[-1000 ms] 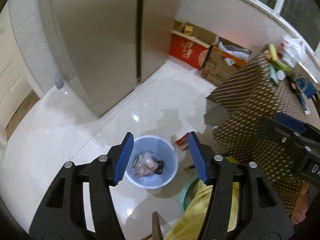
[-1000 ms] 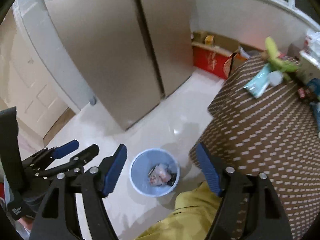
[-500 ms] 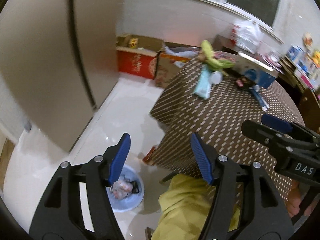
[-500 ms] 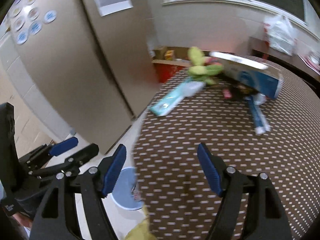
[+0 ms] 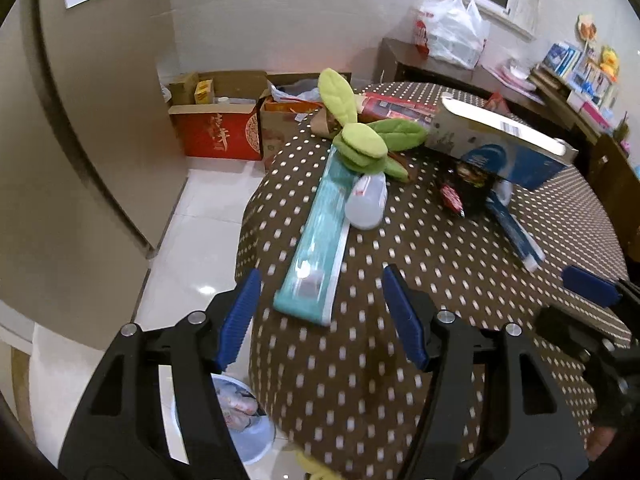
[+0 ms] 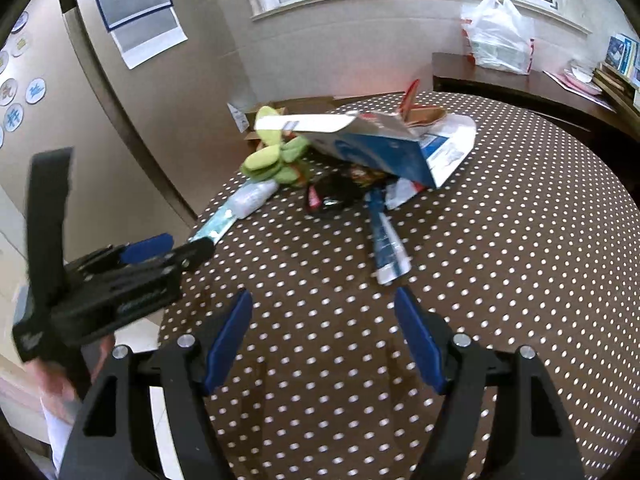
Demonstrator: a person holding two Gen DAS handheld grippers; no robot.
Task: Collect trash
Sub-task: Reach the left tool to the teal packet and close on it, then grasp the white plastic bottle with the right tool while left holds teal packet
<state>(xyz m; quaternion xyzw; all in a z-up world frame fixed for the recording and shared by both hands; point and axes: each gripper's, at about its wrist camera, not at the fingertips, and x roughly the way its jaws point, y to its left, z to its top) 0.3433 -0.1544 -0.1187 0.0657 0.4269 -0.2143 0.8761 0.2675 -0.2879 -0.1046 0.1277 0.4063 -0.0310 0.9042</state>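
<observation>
Trash lies on a round table with a brown dotted cloth (image 5: 420,240) (image 6: 500,260). A long teal package (image 5: 320,240) (image 6: 218,224) reaches the table's near left edge. Beside it lie a small clear bottle (image 5: 366,202), a blue-and-white tube wrapper (image 5: 516,236) (image 6: 386,248), a dark snack wrapper (image 5: 468,192) (image 6: 332,196) and an open blue-and-white box (image 5: 504,148) (image 6: 372,144). My left gripper (image 5: 320,312) hovers open just short of the teal package's near end, nothing between its pads. Over bare cloth, short of the tube wrapper, my right gripper (image 6: 324,336) is open and empty. The pale blue bin (image 5: 244,420) stands on the floor below.
A green plush leaf toy (image 5: 360,136) (image 6: 276,156) lies by the box. Cardboard boxes (image 5: 224,128) sit on the floor by the wall. A fridge (image 5: 80,160) stands at left. A white plastic bag (image 5: 452,36) (image 6: 496,40) rests on a dark sideboard behind the table.
Both grippers swung up and right from over the floor bin to above the table top. The bin has slid to the lower left of the left wrist view; the trash pile now lies ahead.
</observation>
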